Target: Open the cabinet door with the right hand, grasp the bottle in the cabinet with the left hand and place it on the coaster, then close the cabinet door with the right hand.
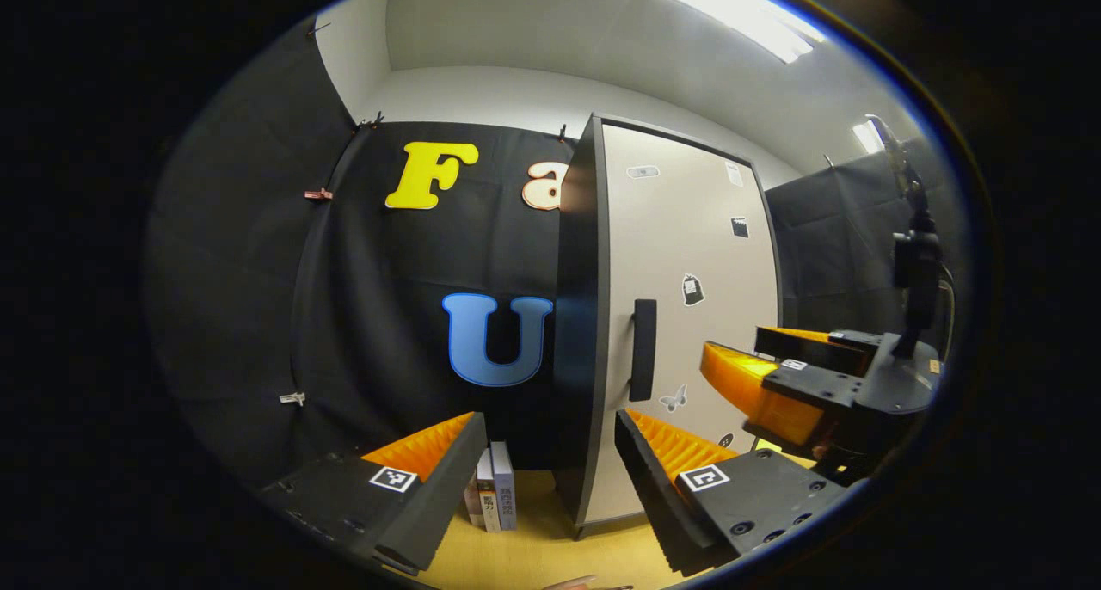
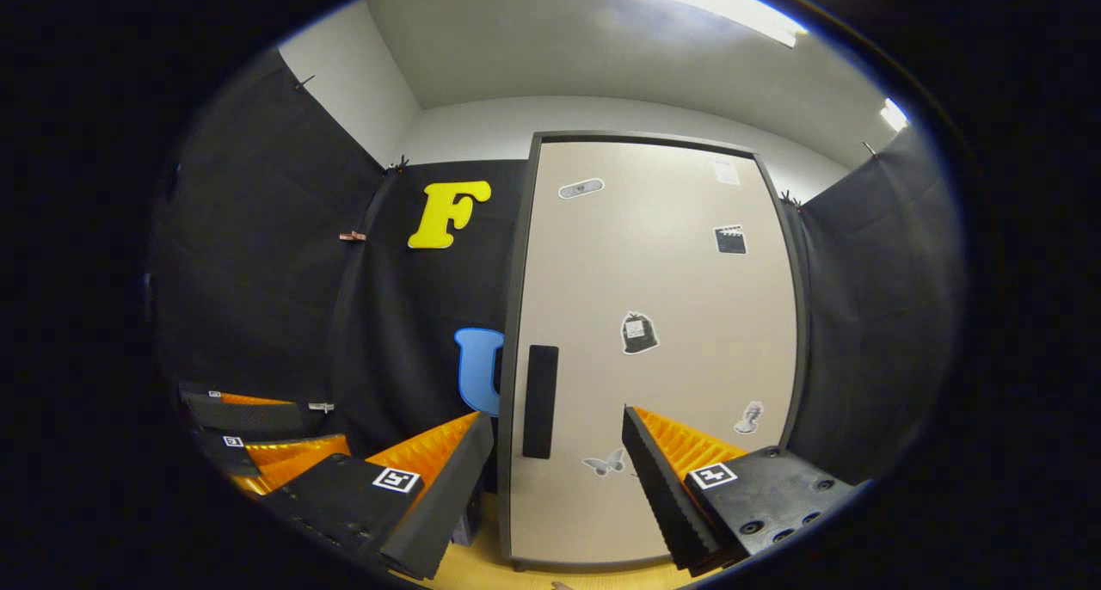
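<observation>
1. Step in hand, by judgement: the very first one, opening the cabinet door (image 2: 654, 349) with the right gripper (image 2: 555, 478). Door shut flush in its dark frame, nothing yet pulled.
2. Right gripper's fingers spread wide, holding nothing, pointed straight at the door; the black vertical handle (image 2: 540, 401) stands near the door's left edge, in line with the gap between the fingers but not yet touched. Same gripper also seen from the side in the left gripper view (image 1: 757, 375), fingers apart, near the door face.
3. Left gripper (image 1: 546, 478) open too and empty, hanging back to the left of the cabinet, aimed past its dark side panel (image 1: 578, 315); handle seen there as well (image 1: 642, 349).
4. Bottle: hidden, presumably behind the closed door; position inside impossible to tell. Coaster not made out either.
5. A few books (image 1: 492, 491) standing on the yellow tabletop (image 1: 533, 556) against the cabinet's left side.
6. Next move likely calls for: advancing the right fingers around the handle, closing on it, then swinging the door outward, hinges apparently on the right. Left gripper best kept clear of the door's arc until the opening is wide enough to reach in.
</observation>
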`<action>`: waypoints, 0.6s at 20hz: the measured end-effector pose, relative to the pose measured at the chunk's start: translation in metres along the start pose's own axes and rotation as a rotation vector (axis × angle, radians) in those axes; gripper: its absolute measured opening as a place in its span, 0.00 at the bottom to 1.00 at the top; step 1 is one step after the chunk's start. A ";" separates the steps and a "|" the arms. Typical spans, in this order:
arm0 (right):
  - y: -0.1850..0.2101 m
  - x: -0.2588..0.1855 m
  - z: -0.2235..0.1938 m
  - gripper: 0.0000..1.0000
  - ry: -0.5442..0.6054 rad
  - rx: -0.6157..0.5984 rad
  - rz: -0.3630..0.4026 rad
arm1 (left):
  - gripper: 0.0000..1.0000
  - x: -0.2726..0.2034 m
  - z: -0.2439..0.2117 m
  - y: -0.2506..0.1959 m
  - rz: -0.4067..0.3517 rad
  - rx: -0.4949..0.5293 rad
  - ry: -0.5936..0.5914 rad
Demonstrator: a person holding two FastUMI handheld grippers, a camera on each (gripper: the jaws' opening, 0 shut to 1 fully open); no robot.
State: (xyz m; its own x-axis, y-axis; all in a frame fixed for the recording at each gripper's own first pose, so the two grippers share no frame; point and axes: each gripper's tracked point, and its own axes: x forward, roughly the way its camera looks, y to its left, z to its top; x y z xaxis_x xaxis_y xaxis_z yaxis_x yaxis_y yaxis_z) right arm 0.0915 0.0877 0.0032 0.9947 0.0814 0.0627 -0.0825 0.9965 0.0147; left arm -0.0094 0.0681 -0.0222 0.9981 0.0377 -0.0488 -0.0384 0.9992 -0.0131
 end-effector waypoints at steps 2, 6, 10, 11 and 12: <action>0.006 0.023 -0.008 0.97 0.012 0.019 -0.002 | 0.95 -0.001 -0.005 0.013 0.009 -0.009 0.013; 0.003 0.065 -0.036 0.94 0.060 0.012 -0.057 | 0.95 0.007 -0.019 0.040 0.032 -0.037 0.045; -0.004 0.091 -0.051 0.93 0.079 0.025 -0.092 | 0.95 0.016 -0.032 0.064 0.057 -0.037 0.080; -0.006 0.097 -0.052 0.90 0.074 0.031 -0.094 | 0.95 0.018 -0.034 0.068 0.058 -0.028 0.083; -0.006 0.103 -0.054 0.89 0.075 0.035 -0.099 | 0.95 0.020 -0.034 0.071 0.060 -0.018 0.081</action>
State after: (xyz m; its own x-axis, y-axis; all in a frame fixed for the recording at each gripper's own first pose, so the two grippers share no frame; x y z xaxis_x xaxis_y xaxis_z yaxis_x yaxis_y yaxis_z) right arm 0.1977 0.0909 -0.0439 0.9998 -0.0144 -0.0154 0.0152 0.9985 0.0517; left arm 0.0065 0.1397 -0.0576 0.9868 0.0956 -0.1309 -0.0997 0.9947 -0.0253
